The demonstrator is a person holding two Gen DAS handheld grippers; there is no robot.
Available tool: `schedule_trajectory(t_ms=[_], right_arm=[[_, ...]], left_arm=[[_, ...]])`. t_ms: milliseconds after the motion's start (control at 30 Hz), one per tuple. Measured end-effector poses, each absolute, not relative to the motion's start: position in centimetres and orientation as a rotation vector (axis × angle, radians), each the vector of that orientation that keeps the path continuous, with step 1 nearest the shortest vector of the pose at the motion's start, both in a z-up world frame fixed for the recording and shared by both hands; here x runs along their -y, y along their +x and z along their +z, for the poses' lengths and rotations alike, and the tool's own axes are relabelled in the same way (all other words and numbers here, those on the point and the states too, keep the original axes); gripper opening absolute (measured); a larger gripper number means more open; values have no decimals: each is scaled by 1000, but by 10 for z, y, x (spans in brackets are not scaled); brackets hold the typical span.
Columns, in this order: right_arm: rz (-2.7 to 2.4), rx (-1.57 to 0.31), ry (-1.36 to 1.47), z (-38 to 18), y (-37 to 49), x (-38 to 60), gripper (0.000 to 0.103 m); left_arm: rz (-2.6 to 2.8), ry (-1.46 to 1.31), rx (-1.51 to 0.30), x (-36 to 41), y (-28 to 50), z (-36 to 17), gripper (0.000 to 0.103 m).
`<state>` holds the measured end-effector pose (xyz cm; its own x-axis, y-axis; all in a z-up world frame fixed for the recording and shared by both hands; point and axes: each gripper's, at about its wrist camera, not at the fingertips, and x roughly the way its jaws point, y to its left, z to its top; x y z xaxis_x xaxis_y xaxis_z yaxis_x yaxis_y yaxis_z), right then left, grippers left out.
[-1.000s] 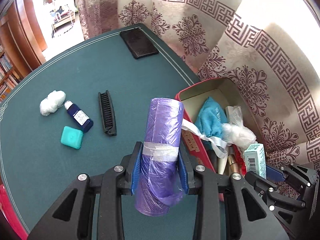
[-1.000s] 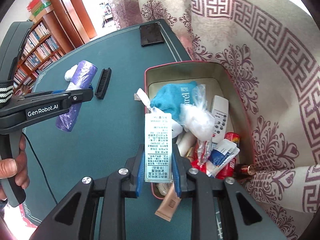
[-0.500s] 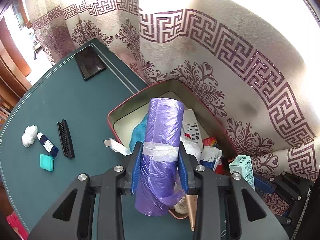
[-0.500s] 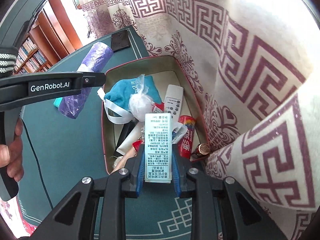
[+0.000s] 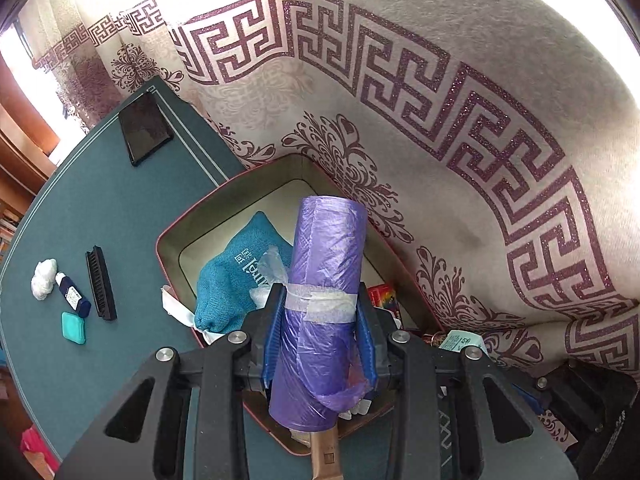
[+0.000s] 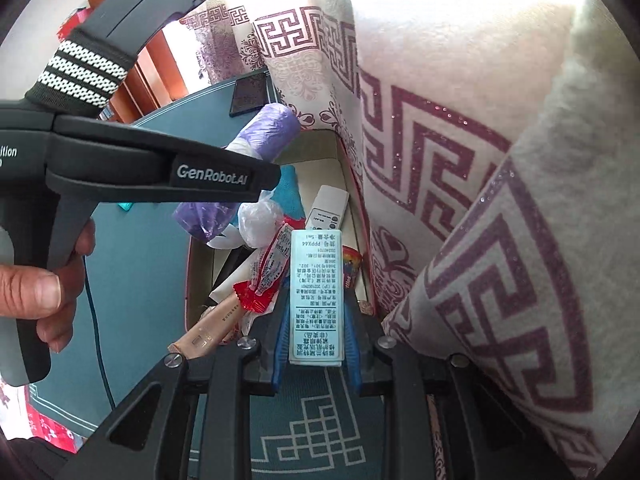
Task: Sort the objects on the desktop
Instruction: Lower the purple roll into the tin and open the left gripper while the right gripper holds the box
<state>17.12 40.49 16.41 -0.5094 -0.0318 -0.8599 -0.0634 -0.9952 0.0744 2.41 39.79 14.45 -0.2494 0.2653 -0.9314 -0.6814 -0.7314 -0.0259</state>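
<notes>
Gripping the purple bag roll (image 5: 326,300) at its taped waist, the left hand-held gripper (image 5: 322,332) has both blue pads pressed against the roll's sides, and the roll hangs over the near half of the red-rimmed box (image 5: 170,236). Judged by its crinkled film, the roll is light and soft; it will dent under pressure and the plastic may slide, so the taped band is the firmest place to hold. Inside the box a teal cloth pouch (image 5: 232,276) lies at the left. On the bench (image 5: 100,208), left of the box, remain a black comb (image 5: 101,284), a small blue bottle (image 5: 73,295), a teal case (image 5: 73,327), a white wad (image 5: 43,279) and, far off, a dark phone (image 5: 145,128).

From the right wrist view, the right hand-held gripper (image 6: 316,344) pinches a pale printed carton (image 6: 316,296) by its long side faces, over the near right end of the same box. Such a carton is probably light and stiff but crushable; hold the flat faces with moderate force. Beyond it lie a white remote (image 6: 329,210), a clear bag (image 6: 260,220) and a red-ended wrapper (image 6: 256,298). A hand (image 6: 44,292) holds the other tool at the left.
</notes>
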Motion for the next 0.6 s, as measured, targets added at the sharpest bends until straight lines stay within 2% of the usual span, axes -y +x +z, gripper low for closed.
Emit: schedule_trajectory(t_ms=[167, 333, 600], right_arm=[[2729, -97, -1561, 162, 164, -403, 27], [2750, -77, -1575, 161, 159, -401, 30], [2767, -57, -1585, 159, 155, -397, 39]], left_arm=[[1952, -1477, -468, -401, 19, 133, 38], [1955, -1498, -433, -400, 16, 132, 62], [2008, -1531, -390, -388, 0, 134, 64]])
